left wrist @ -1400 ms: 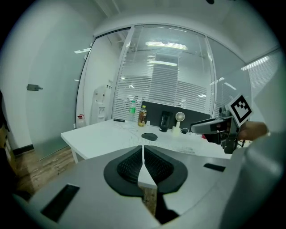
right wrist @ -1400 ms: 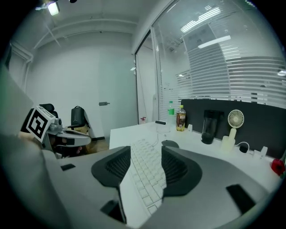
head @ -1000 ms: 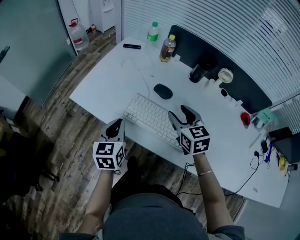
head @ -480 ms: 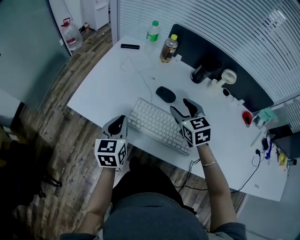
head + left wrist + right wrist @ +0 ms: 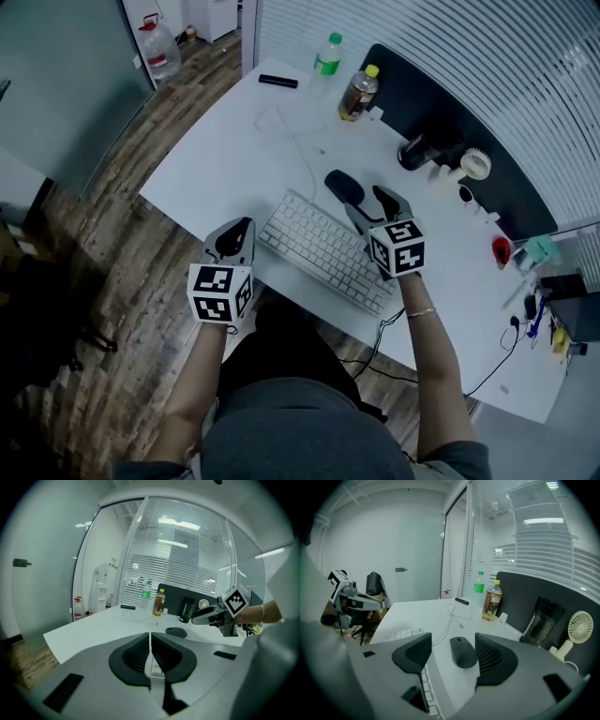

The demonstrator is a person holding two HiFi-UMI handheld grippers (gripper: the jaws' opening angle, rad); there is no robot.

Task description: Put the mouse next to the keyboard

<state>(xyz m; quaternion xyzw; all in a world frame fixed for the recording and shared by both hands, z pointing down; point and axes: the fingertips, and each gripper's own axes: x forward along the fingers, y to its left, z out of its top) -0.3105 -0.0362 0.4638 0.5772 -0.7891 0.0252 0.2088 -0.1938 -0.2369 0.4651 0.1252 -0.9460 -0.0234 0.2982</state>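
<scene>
A black mouse point(image 5: 344, 187) lies on the white desk point(image 5: 225, 150) just beyond the far end of the white keyboard point(image 5: 326, 251). My right gripper point(image 5: 375, 207) hovers right behind the mouse point(image 5: 462, 652), jaws opening wide, with the mouse ahead of and between the tips, untouched. My left gripper point(image 5: 232, 236) hangs at the desk's near edge, left of the keyboard, its jaws closed together with nothing between them. In the left gripper view the mouse point(image 5: 176, 632) and the right gripper point(image 5: 206, 616) show across the desk.
A white cable point(image 5: 298, 155) runs across the desk past the mouse. At the back stand a green-capped bottle point(image 5: 326, 54), a yellow-capped drink bottle point(image 5: 357, 94), a black remote point(image 5: 278, 82), a dark tumbler point(image 5: 417, 151) and a small white fan point(image 5: 475, 165). Wood floor lies left.
My right gripper has advanced over the keyboard toward the mouse and its jaws have spread wider. The left gripper stays near the desk's front edge.
</scene>
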